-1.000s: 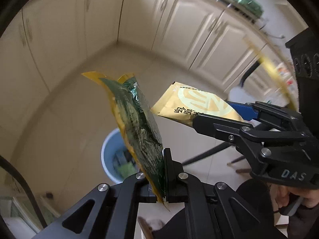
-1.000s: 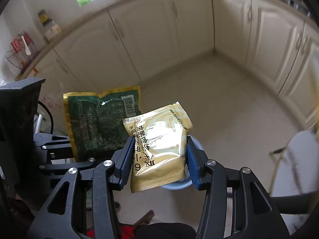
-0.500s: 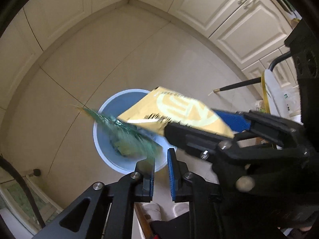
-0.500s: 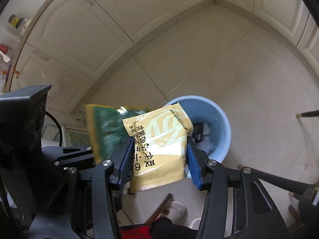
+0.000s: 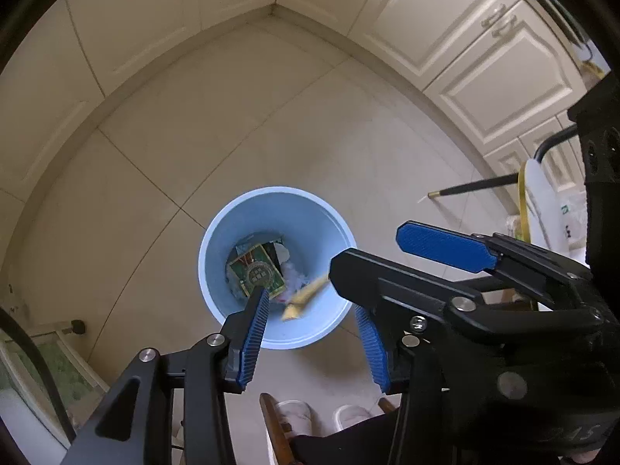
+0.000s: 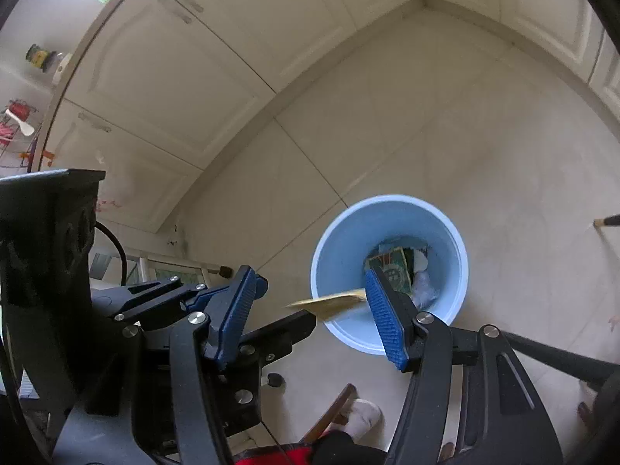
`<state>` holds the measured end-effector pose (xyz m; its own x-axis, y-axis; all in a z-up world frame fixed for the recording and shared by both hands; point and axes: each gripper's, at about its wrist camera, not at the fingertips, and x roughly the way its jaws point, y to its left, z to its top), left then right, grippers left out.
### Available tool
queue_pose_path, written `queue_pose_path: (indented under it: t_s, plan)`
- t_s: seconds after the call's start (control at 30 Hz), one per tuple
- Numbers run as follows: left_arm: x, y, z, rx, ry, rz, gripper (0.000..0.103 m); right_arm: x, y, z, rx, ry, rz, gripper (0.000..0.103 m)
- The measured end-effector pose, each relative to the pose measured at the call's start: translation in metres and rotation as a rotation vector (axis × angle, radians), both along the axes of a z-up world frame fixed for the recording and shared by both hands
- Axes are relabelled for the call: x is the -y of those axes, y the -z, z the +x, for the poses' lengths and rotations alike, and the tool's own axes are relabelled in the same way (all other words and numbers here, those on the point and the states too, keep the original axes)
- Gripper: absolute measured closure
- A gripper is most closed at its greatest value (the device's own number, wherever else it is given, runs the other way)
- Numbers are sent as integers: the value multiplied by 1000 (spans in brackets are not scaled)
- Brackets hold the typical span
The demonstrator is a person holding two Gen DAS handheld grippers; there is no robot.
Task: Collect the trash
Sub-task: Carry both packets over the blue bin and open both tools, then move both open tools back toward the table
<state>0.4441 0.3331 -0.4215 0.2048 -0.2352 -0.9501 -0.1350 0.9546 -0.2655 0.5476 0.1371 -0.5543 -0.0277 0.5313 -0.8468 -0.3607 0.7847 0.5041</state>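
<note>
A light-blue bin (image 5: 271,192) stands on the tiled floor below both grippers. A green wrapper (image 5: 257,273) lies inside it on other trash; the right wrist view shows the same green wrapper (image 6: 393,267) in the bin (image 6: 387,198). A yellow wrapper (image 6: 329,302) is a blur in mid-air at the bin's near rim, free of the pads; in the left wrist view this yellow wrapper (image 5: 306,298) drops into the bin. My left gripper (image 5: 310,304) hangs over the bin, jaws opening, nothing pressed. My right gripper (image 6: 310,275) is beside it, jaws opening, also holding nothing.
Cream cabinet doors (image 5: 445,27) line the walls around the floor corner. A dark chair leg (image 5: 472,186) slants in from the right. A person's slippered feet (image 5: 294,414) and a wooden stick (image 6: 333,407) are just below the grippers. A low glass-fronted frame (image 5: 58,356) stands at lower left.
Both grippers dropped and tilted down over the bin, then spread their jaws. The green wrapper left the left gripper and lies in the bin. The yellow wrapper slipped out of the right gripper.
</note>
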Motion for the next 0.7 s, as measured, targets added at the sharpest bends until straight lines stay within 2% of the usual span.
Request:
queue_pose_path:
  t_s: [0.07,0.17,0.3,0.33,0.4,0.53,0.7]
  plan:
    - [8,-7,-5,10,-11,11,55,-1,-9,-2,17,-5,3,45]
    - [4,-26,-19,39,-29,33,55,-1,-25,-7,50,0,-6,35]
    - [7,-62,-38,111,-66,97,55,1,-58,-19,107,1,-9,31]
    - [10,-76,-44,141,-75,120,55,2,-67,-21,125,3,-16,24]
    - [16,-101,-54,199,-96,153,55,6,-93,-29,193,15,-40,13]
    - [29,-162,-82,337,-155,240,50,18,-158,-48,345,44,-41,8]
    - [70,-237,-123,547,-187,320,37,47,-245,-73,524,95,-21,0]
